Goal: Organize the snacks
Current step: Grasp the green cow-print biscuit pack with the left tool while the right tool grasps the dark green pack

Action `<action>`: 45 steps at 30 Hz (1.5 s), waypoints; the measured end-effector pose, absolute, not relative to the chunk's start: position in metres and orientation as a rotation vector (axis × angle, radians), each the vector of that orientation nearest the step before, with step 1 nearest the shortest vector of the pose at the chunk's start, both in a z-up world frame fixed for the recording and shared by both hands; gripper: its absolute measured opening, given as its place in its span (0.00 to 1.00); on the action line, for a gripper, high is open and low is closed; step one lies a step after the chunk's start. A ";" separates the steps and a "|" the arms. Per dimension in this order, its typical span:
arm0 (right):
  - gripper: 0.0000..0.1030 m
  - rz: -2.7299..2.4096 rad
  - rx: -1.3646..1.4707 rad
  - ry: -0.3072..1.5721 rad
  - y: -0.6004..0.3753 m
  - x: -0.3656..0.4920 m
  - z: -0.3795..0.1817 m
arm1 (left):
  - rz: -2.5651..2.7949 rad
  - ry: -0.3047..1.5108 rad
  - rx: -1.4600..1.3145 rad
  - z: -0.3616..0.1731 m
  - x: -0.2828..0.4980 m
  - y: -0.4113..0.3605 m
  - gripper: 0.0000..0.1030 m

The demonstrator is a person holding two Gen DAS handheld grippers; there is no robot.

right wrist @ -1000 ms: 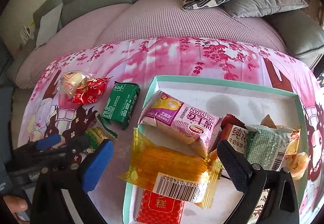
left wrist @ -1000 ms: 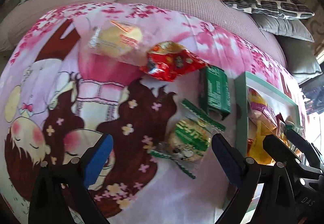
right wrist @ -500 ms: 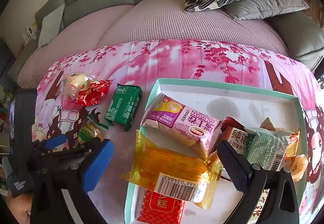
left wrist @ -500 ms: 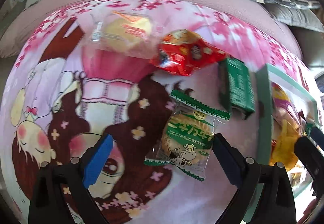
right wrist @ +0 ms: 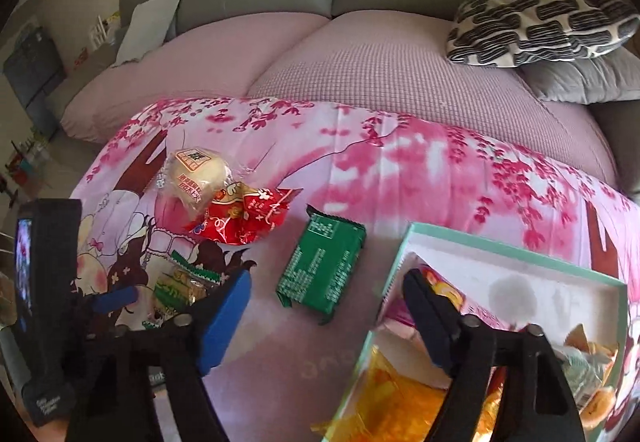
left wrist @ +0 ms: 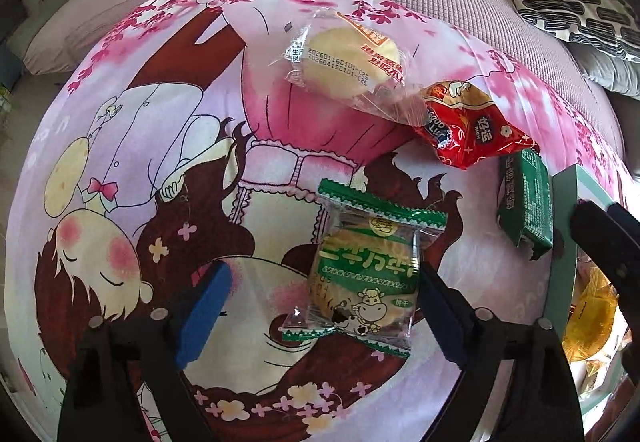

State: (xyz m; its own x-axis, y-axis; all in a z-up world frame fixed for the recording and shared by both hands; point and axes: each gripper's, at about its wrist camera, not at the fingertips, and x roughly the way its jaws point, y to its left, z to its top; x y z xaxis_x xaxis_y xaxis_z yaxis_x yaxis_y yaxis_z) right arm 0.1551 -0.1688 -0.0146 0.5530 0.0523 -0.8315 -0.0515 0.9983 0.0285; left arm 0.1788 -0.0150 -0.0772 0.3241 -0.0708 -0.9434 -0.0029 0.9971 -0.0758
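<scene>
A green-and-clear biscuit packet (left wrist: 366, 270) lies on the pink cartoon cloth, between the fingers of my open left gripper (left wrist: 320, 306), close to the right finger. It also shows in the right wrist view (right wrist: 182, 284). Beyond it lie a red snack packet (left wrist: 466, 126), a clear-wrapped yellow cake (left wrist: 352, 62) and a dark green packet (left wrist: 524, 202). My right gripper (right wrist: 328, 316) is open and empty, hovering between the dark green packet (right wrist: 322, 268) and the teal-rimmed box (right wrist: 500, 256), which holds several snacks.
The cloth covers a table in front of a pink-covered grey sofa (right wrist: 360, 54). A black-and-white patterned cushion (right wrist: 540, 22) and a grey cushion (right wrist: 584, 78) lie at the right. The left gripper's body (right wrist: 44, 306) stands at the left edge of the right wrist view.
My left gripper has moved forward and left, so the green biscuit packet now lies between its fingers. My right gripper has shifted left, off the box's middle toward the dark green packet.
</scene>
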 end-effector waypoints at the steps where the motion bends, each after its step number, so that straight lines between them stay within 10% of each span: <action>1: 0.68 0.070 0.000 0.992 -0.166 0.159 -0.017 | -0.044 1.240 -0.070 -0.077 0.178 -0.013 0.83; 5: 0.52 0.085 -0.011 1.035 -0.158 0.173 -0.029 | -0.047 1.239 -0.083 -0.078 0.177 -0.011 0.76; 15: 0.47 0.049 -0.018 1.092 -0.156 0.190 -0.044 | -0.036 1.233 -0.106 -0.075 0.177 0.004 0.51; 45: 0.41 0.068 0.178 1.005 -0.183 0.111 -0.003 | -0.096 1.150 -0.181 -0.038 0.156 0.007 0.50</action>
State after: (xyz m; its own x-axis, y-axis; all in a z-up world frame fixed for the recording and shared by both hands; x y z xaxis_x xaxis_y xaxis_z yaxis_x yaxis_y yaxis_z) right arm 0.1112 -0.1831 -0.0031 0.5355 0.1387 -0.8331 0.0256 0.9833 0.1801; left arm 0.1562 0.0069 -0.0379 0.4062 -0.1688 -0.8981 -0.0170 0.9812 -0.1921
